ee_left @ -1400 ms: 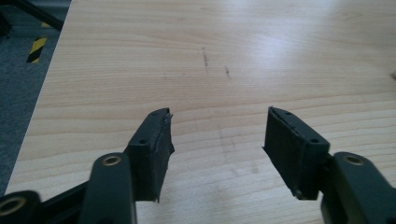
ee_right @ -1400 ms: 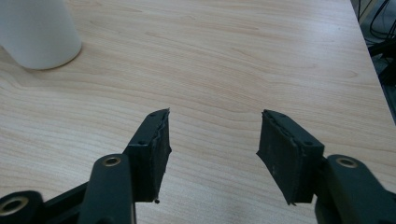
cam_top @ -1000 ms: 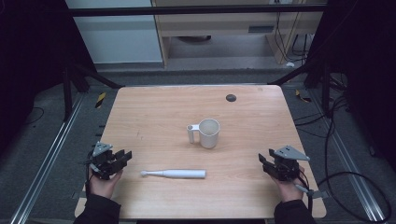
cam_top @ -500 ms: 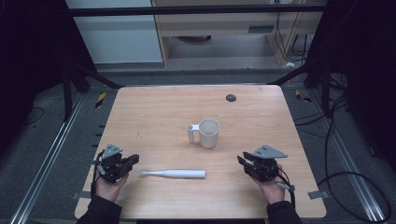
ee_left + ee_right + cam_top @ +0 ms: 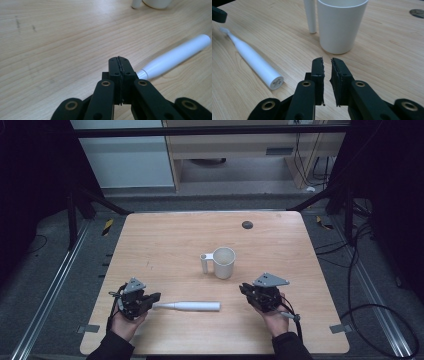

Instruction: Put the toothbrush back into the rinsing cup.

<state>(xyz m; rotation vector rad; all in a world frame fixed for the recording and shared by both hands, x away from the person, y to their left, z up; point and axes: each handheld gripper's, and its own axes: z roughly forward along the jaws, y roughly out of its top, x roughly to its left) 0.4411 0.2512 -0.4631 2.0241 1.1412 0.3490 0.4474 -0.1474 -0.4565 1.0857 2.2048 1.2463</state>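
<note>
Both hands rest low at the near edge of the worktop [image 5: 165, 240]; the left gripper [image 5: 150, 299] lies level, jaws pressed together on nothing, tips just beside the toothbrush [image 5: 187, 306] head. The right gripper [image 5: 247, 290], jaws closing to a narrow empty gap, points at the cup [image 5: 223, 262] beyond the toothbrush. The inside of the cup cannot be made out.

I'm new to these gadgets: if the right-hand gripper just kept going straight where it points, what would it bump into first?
Probably the white cup: it stands straight beyond the right gripper, with bare table between.
</note>
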